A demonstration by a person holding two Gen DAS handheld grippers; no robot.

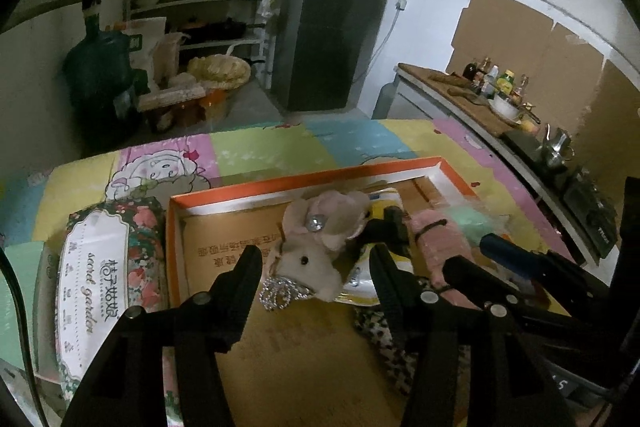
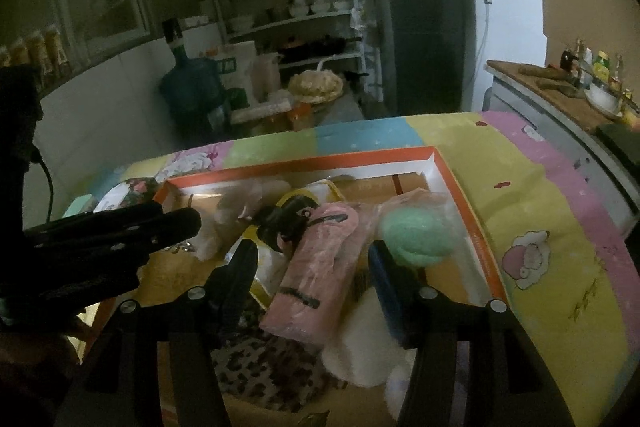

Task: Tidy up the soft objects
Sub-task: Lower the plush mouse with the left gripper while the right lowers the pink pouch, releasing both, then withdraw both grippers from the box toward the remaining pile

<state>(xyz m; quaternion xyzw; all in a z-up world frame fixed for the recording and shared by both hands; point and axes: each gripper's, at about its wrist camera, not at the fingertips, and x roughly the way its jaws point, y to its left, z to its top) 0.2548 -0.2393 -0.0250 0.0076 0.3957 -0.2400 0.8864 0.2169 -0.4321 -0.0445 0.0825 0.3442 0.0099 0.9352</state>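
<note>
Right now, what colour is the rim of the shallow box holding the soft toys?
Orange; the box rim shows best in the right wrist view.

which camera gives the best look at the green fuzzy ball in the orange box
The right wrist view: the green ball sits whole, just beyond the right claw. In the left wrist view it is a blurred patch at the box's far side.

Bare box floor [image 1: 224, 239] beside plush mouse [image 1: 310, 251]

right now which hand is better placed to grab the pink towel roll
Right. The right gripper is open with the pink towel roll between its fingers. The left gripper is open over the plush mouse.
</note>
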